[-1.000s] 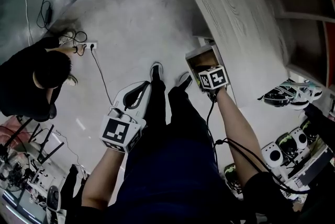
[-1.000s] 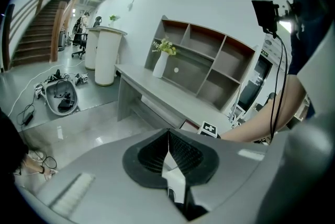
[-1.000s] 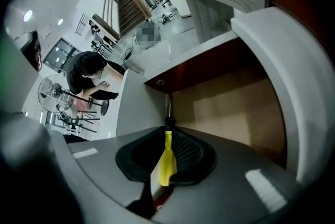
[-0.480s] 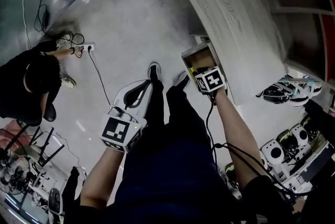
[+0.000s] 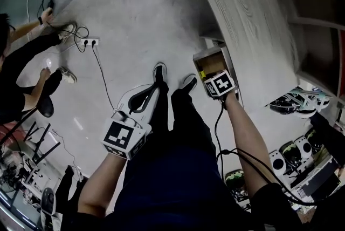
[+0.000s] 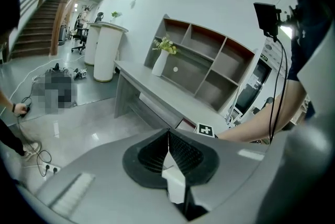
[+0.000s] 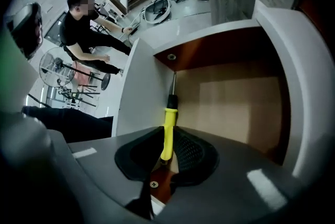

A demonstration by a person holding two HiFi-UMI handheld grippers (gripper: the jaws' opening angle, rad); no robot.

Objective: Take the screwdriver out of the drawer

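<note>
at the far left of the head view a person in black (image 5: 16, 81) is at the edge of the grey floor (image 5: 135, 14), near a white power strip (image 5: 89, 41) with a cable running from it. next comes the left tool (image 6: 168, 134), held beside the wearer's left leg and well apart from the drawer. its own view shows the two ribbed pads pressed together with nothing between them, aimed across the room at the long grey table (image 6: 157, 93), which carries a shelf unit (image 6: 209, 68) and a white vase (image 6: 159, 63) of flowers. in the middle, two dark shoes (image 5: 159, 72) stand on the floor just in front of the open drawer (image 5: 211, 61), which sticks out of the table's front. the right tool (image 7: 167, 145) reaches into that drawer with its marker cube (image 5: 221, 84) uppermost, and its pads pinch the yellow handle of the screwdriver (image 7: 168, 122). the screwdriver is inside the drawer along the left wall (left as the right gripper view shows it), its black collar and thin metal shaft pointing toward the back panel, beside the bare wooden bottom. at the far right lie white and black devices (image 5: 299, 97), too small to identify.
</note>
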